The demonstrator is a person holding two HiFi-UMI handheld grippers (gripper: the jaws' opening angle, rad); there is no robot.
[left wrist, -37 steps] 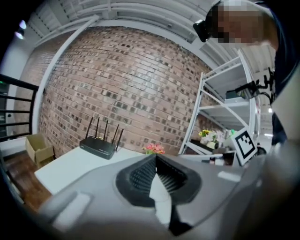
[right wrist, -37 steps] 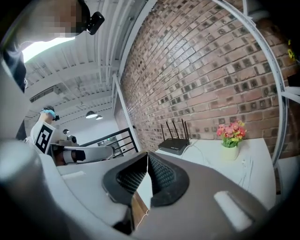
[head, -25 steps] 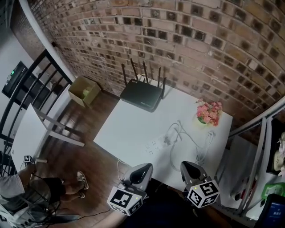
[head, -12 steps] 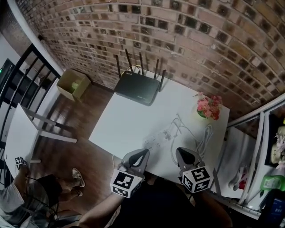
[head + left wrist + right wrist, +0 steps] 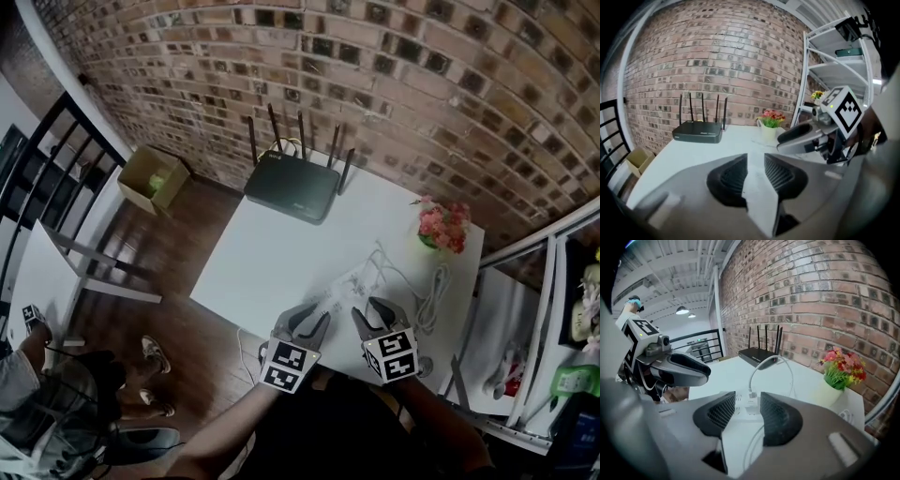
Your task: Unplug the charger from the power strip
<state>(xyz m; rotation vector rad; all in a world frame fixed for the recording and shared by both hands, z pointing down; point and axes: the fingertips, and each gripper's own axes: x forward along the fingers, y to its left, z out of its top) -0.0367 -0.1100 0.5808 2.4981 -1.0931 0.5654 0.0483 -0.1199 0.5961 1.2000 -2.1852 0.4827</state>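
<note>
One charger [image 5: 752,405]: probably light, rigid, slick; take by flat sides. Sits just ahead of right gripper [image 5: 747,399], jaws just opening, part-spread, empty. Left gripper [image 5: 756,161] jaws just opening wide, empty; could pin light power strip [image 5: 738,401] to counter [image 5: 797,380].

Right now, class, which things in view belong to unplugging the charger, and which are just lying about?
For the job: charger, power strip, cable from the charger.
Just lying about: router, flower pot, cardboard box on the floor.
</note>
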